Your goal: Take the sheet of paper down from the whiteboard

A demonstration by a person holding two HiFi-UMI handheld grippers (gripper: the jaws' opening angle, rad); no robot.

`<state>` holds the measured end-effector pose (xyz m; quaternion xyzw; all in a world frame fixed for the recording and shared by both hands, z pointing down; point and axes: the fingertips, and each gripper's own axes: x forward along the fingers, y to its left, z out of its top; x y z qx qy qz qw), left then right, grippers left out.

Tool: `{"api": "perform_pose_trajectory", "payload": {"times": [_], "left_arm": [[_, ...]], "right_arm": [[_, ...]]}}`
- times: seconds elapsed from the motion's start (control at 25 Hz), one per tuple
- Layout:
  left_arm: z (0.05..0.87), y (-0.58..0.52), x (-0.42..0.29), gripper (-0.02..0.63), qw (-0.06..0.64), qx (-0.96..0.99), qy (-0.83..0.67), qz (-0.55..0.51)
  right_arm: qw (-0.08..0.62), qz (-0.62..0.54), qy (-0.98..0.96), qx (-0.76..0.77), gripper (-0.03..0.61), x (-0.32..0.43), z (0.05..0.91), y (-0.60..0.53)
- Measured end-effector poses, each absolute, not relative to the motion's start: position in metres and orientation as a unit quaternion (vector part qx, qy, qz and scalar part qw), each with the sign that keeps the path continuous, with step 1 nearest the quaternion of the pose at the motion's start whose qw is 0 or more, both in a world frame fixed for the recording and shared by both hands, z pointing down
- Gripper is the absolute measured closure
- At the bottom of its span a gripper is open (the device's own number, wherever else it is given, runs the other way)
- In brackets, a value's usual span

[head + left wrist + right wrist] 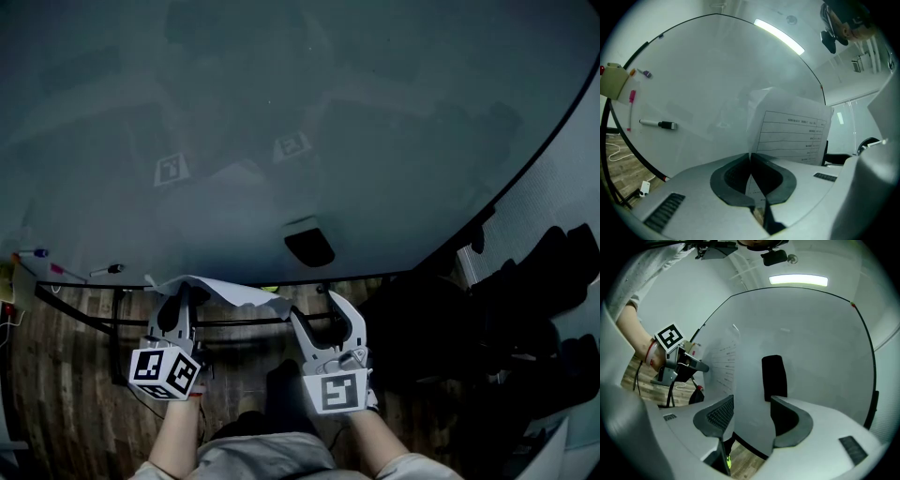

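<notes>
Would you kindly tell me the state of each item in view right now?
sheet of paper: pinched at its edge, curled away from the whiteboard.
left gripper: shut on the sheet of paper.
right gripper: open, empty.
marker: cap on, stuck to the whiteboard.
eraser: on the whiteboard.

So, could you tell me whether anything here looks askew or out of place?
The sheet of paper is bent: pinched at one edge in the shut left tongs, it bows and curls away from the whiteboard. Nothing else stands out.

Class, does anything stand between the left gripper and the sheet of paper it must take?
Nothing visible does: the left gripper has its fingers shut on the lower edge of the sheet of paper.
</notes>
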<state>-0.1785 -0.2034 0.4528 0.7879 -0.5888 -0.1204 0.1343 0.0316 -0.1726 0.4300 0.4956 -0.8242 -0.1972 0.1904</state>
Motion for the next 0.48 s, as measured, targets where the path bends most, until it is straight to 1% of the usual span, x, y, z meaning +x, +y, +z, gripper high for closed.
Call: {"api": "perform_pose_trajectory", "payload": {"times": [0.48], "left_arm": [[0.454, -0.199, -0.178, 0.598, 0.136, 0.788, -0.588, -0.118]], "right_arm": [[0.178, -0.187, -0.856, 0.448, 0.322, -0.009, 0.443, -0.17]]}}
